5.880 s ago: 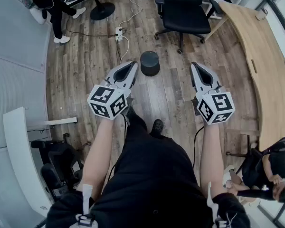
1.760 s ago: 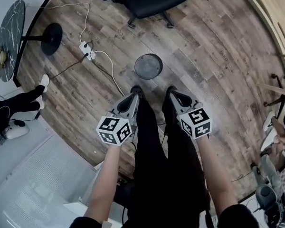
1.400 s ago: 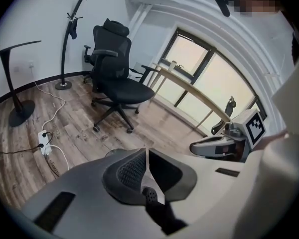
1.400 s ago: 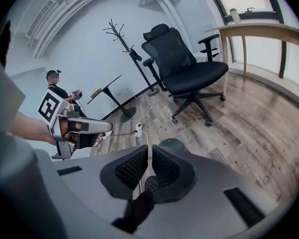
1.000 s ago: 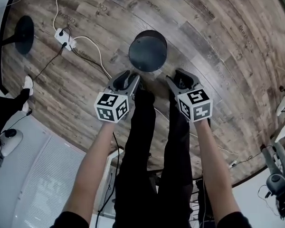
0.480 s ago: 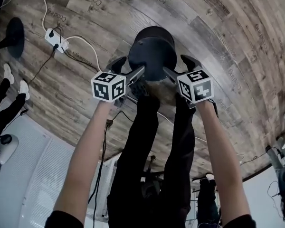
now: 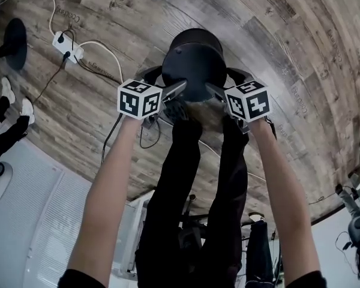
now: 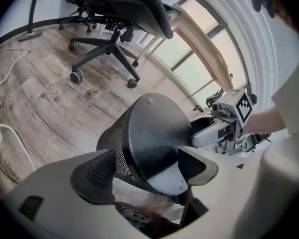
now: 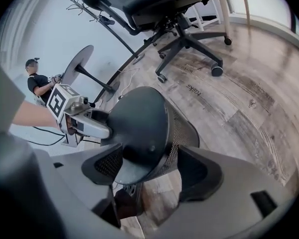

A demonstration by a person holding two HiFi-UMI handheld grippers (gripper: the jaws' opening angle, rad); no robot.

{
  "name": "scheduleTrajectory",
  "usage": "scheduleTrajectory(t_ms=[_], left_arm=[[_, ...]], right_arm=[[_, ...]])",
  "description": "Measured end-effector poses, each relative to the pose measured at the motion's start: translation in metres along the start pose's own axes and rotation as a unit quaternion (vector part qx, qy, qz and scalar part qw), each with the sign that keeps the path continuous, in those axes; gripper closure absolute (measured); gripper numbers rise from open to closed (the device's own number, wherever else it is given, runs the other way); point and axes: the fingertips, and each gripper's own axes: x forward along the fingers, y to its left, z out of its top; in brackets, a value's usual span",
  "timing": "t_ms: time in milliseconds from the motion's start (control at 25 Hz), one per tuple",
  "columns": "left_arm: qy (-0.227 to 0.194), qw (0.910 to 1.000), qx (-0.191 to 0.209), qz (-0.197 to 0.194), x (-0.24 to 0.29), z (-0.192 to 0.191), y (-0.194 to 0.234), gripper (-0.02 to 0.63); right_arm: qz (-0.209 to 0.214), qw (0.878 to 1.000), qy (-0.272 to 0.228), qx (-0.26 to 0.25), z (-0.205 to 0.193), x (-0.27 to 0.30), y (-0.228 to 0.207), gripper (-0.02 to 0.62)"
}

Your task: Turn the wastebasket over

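Observation:
The black mesh wastebasket (image 7: 194,62) stands upside down on the wooden floor, its solid base facing up. My left gripper (image 7: 163,81) is at its left side and my right gripper (image 7: 229,81) at its right side, both pointing steeply down. In the left gripper view the wastebasket (image 8: 149,133) fills the gap of the left gripper (image 8: 149,176), whose jaws have just been opening. The right gripper view shows the wastebasket (image 9: 144,123) just ahead of the right gripper (image 9: 152,176), whose jaws have likewise just been opening. I see no pad pressing on the mesh.
A black office chair (image 8: 119,14) stands beyond the basket. A power strip with white cable (image 7: 66,44) lies at the left, near a round table foot (image 7: 15,38). Another person (image 9: 37,83) stands further off. My own legs (image 7: 192,179) are right behind the basket.
Both grippers have come down from above my legs to the two sides of the wastebasket. Their jaws now stand much wider apart. The basket has not moved.

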Motion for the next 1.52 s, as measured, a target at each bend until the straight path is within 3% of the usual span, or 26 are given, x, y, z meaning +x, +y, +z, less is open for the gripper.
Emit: scheduleTrajectory(t_ms=[200,440,680,1000,1240,1520], left_arm=[[-0.006,0.9977,0.056,0.036,-0.005,0.016,-0.01,0.213],[-0.018,0.9878,0.133,0.08,-0.013,0.045,-0.022,0.308],[-0.035,0.9816,0.164,0.091,-0.008,0.061,-0.022,0.325],[-0.008,0.9699,0.218,0.107,0.005,0.036,-0.027,0.344],[0.019,0.9715,0.214,0.1,0.011,0.011,-0.032,0.351],[0.045,0.9816,0.175,0.062,0.032,-0.043,-0.037,0.318]], right_arm=[[-0.042,0.999,0.007,-0.027,0.008,-0.013,-0.003,0.25],[-0.098,0.988,0.008,-0.117,0.031,-0.03,-0.023,0.266],[-0.119,0.985,-0.011,-0.128,0.046,-0.039,-0.032,0.284],[-0.141,0.982,-0.017,-0.127,0.01,-0.034,-0.041,0.323],[-0.136,0.984,0.008,-0.112,-0.016,-0.03,-0.039,0.328],[-0.072,0.994,0.019,-0.075,-0.061,-0.007,-0.037,0.268]])
